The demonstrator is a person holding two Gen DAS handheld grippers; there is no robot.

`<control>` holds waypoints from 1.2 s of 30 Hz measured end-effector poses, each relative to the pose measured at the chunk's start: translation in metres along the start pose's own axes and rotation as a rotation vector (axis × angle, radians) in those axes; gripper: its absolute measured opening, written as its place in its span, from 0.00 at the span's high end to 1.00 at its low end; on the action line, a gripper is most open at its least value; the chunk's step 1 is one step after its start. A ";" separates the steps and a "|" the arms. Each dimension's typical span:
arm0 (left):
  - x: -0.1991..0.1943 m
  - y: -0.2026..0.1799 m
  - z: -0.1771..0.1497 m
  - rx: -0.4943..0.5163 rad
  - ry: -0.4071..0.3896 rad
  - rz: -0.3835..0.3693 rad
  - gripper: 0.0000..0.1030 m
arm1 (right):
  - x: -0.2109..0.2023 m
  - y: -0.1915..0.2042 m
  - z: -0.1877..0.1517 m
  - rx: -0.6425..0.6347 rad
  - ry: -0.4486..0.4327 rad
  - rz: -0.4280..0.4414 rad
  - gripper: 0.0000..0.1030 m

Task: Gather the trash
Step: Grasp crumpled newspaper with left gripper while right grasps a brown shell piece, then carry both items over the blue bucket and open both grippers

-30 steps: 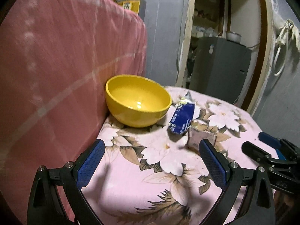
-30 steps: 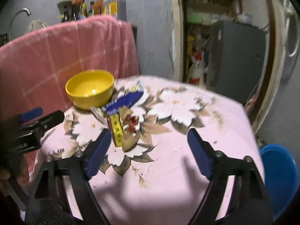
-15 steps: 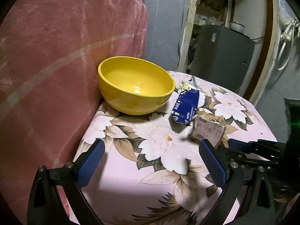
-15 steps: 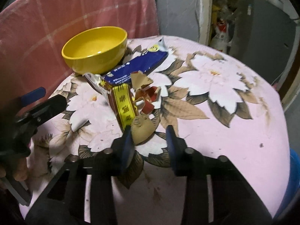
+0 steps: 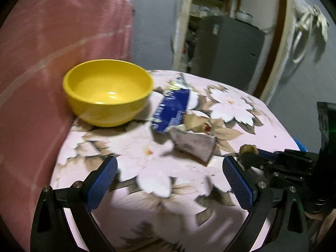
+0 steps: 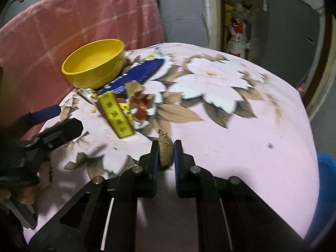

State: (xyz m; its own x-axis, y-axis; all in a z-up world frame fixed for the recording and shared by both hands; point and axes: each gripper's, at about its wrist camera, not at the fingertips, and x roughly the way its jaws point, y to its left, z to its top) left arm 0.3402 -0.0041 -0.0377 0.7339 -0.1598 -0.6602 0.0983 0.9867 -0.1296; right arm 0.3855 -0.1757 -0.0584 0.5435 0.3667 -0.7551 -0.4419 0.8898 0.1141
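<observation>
My right gripper (image 6: 165, 150) is shut on a crumpled brown paper scrap (image 6: 165, 148), lifted just above the floral table; it also shows in the left wrist view (image 5: 248, 148). More trash lies beside the yellow bowl (image 6: 94, 64): a blue wrapper (image 6: 138, 75), a torn yellow-and-red carton (image 6: 117, 115) and torn red and brown pieces (image 6: 140, 103). In the left wrist view I see the bowl (image 5: 108, 91), the blue wrapper (image 5: 171, 110) and the carton (image 5: 193, 143). My left gripper (image 5: 170, 187) is open and empty over the table's near edge.
A pink floral cloth covers the table (image 6: 241, 126). A pink towel (image 5: 52, 63) hangs along the left side behind the bowl. A blue bin (image 6: 324, 187) stands low at the right. A grey cabinet (image 5: 226, 48) stands in the doorway behind.
My right gripper closed on the brown paper scrap and pulled it back away from the trash pile. My left gripper stayed open and shifted slightly.
</observation>
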 end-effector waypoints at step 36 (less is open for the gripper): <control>-0.002 -0.014 0.006 -0.075 0.004 -0.122 0.55 | -0.053 -0.026 -0.027 0.113 -0.155 0.029 0.78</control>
State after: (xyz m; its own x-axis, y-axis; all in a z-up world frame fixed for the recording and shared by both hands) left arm 0.3411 -0.0178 -0.0304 0.7167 -0.2791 -0.6391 0.1361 0.9548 -0.2643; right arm 0.3491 -0.2251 -0.0387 0.6389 0.4219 -0.6433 -0.3802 0.9001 0.2128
